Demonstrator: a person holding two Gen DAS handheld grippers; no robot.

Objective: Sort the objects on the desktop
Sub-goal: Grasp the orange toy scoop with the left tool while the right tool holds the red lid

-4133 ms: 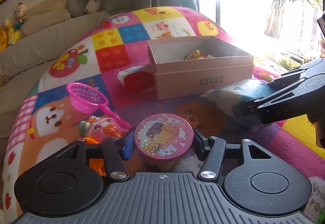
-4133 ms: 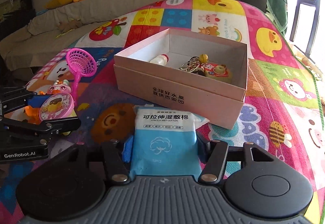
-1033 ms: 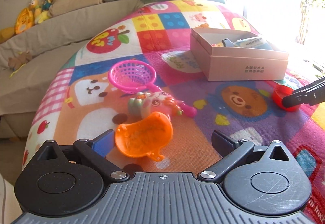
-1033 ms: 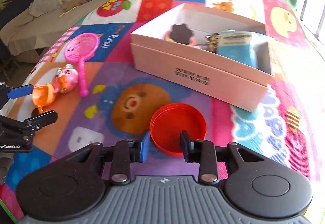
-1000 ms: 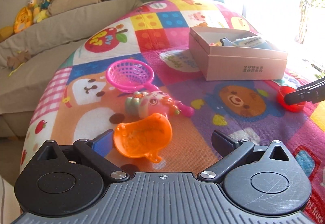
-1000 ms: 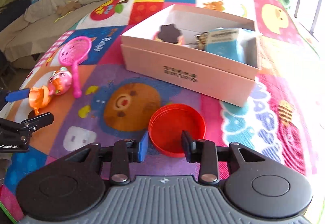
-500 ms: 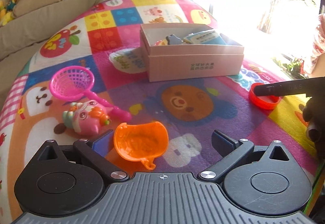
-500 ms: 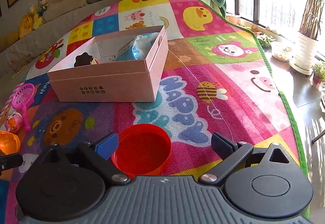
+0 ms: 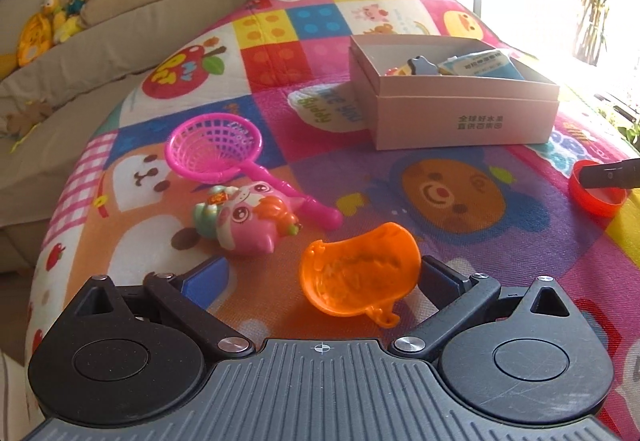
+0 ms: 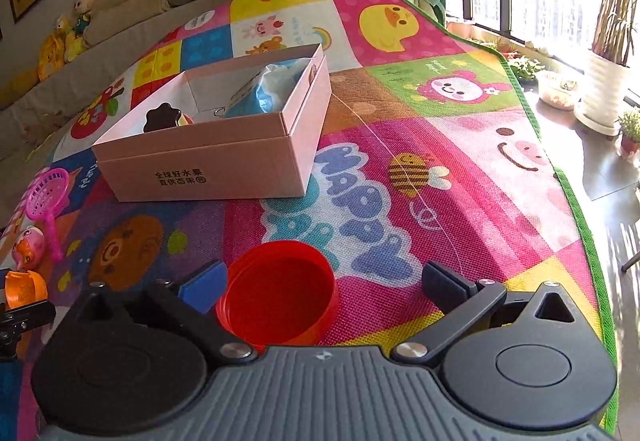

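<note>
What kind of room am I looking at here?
Most likely a home living room used as a play space: a cartoon play mat on the floor, a sofa with stuffed toys, and potted plants by the window.

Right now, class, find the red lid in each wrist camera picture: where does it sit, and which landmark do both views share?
Left wrist view: red lid at the far right edge, on the play mat, partly behind a dark gripper finger.
Right wrist view: red lid low and left of centre, between the open right gripper fingers, nearer the blue pad.
Shared landmark: the pink box.
</note>
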